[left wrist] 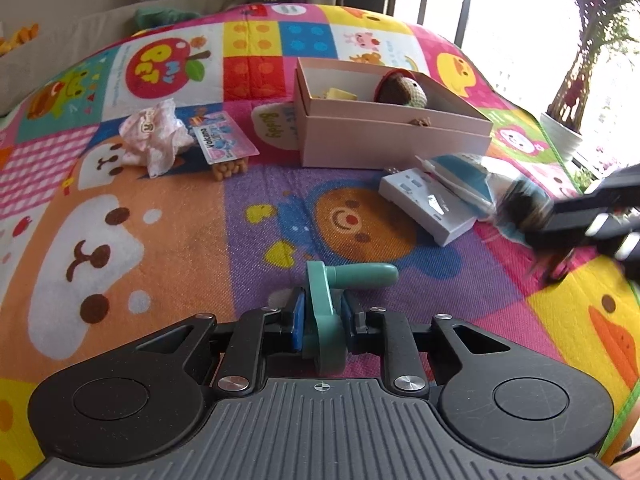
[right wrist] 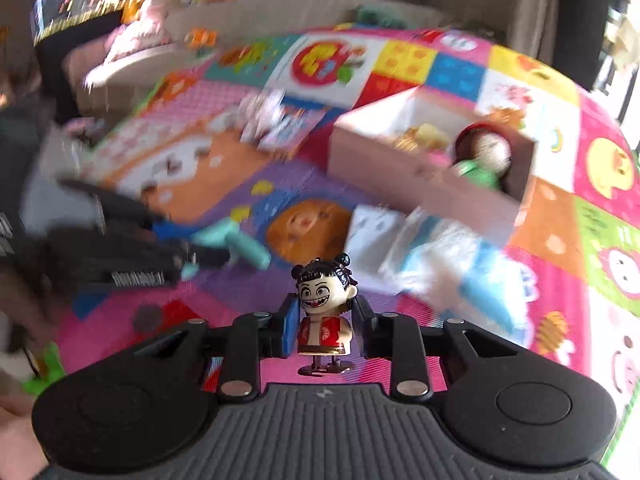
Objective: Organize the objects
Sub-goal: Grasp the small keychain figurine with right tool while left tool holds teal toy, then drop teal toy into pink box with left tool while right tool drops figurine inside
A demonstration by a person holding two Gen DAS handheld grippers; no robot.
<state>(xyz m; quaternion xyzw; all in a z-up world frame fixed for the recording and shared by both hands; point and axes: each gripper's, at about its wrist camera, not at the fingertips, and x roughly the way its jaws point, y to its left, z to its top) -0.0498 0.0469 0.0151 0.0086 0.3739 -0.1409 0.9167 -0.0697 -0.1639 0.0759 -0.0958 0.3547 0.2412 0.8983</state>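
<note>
My left gripper (left wrist: 322, 312) is shut on a teal plastic handle piece (left wrist: 340, 280), held just above the colourful play mat (left wrist: 160, 240). My right gripper (right wrist: 326, 320) is shut on a small grinning figurine (right wrist: 323, 308) with black hair buns and a red vest. The right gripper shows blurred at the right edge of the left wrist view (left wrist: 592, 216). The left gripper with the teal piece shows blurred in the right wrist view (right wrist: 192, 252). An open pink box (left wrist: 392, 136) holds a crocheted doll (left wrist: 400, 90) and a yellow item (left wrist: 340, 94).
On the mat lie a crumpled wrapper (left wrist: 154, 136), a snack pack (left wrist: 226, 148), a white power strip (left wrist: 428, 204) and a blue-white packet (left wrist: 468, 178). A potted plant (left wrist: 568, 120) stands at the right beyond the mat edge.
</note>
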